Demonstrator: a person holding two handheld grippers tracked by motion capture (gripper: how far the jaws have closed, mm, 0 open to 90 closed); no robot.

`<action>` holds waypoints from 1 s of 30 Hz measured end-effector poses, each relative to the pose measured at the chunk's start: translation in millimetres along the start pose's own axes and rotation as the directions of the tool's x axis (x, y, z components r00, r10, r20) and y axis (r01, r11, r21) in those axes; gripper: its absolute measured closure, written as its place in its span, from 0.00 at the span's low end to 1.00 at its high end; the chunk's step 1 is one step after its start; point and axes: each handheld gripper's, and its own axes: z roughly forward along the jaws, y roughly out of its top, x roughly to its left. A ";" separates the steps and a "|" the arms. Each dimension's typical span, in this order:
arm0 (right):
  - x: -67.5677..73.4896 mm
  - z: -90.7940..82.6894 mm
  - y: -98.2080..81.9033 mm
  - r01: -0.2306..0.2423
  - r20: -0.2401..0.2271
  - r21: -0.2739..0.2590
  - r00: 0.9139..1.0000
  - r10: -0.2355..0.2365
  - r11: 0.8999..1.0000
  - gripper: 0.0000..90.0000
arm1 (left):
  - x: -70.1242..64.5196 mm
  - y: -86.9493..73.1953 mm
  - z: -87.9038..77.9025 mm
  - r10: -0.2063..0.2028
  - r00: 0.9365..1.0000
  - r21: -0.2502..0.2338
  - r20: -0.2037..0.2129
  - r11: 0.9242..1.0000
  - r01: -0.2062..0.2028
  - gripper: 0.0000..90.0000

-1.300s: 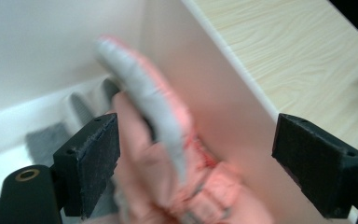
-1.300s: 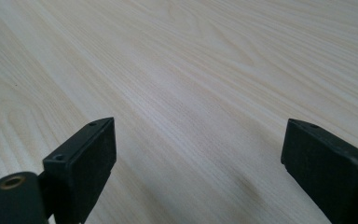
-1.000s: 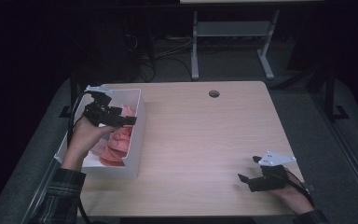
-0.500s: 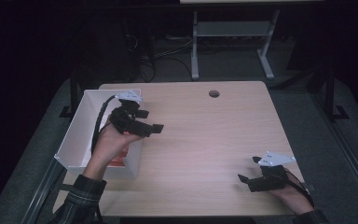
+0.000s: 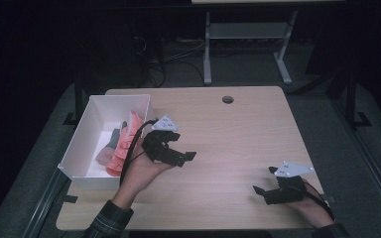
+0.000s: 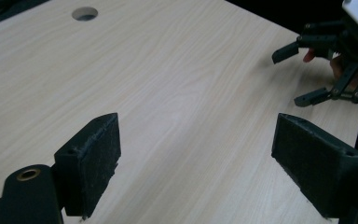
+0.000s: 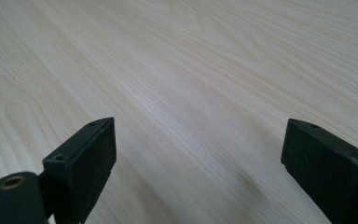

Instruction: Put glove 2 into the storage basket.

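Your left claw released, jaws wide apart, empty, over bare desk just right of white box. Pink cloths lie inside box, piled against its right wall, grey piece among them. Your right claw also released, jaws spread, nothing between, low over desk near front right corner. Claws well apart. Cable hole near desk's far edge.
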 end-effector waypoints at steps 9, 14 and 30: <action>0.5 1.2 -0.2 0.001 0.000 0.008 1.000 -0.001 1.000 0.11 | -13.2 -28.5 32.7 0.004 0.999 0.040 0.053 0.999 -0.006 0.17; 0.5 1.2 -0.5 0.007 0.003 0.015 1.000 -0.007 1.000 0.11 | -17.6 -44.1 45.7 0.002 0.997 0.054 0.074 0.999 -0.006 0.17; -0.1 1.2 -1.2 0.009 0.006 0.015 1.000 -0.010 1.000 0.11 | -18.0 -76.6 74.4 0.054 0.998 0.106 0.037 0.993 -0.058 0.17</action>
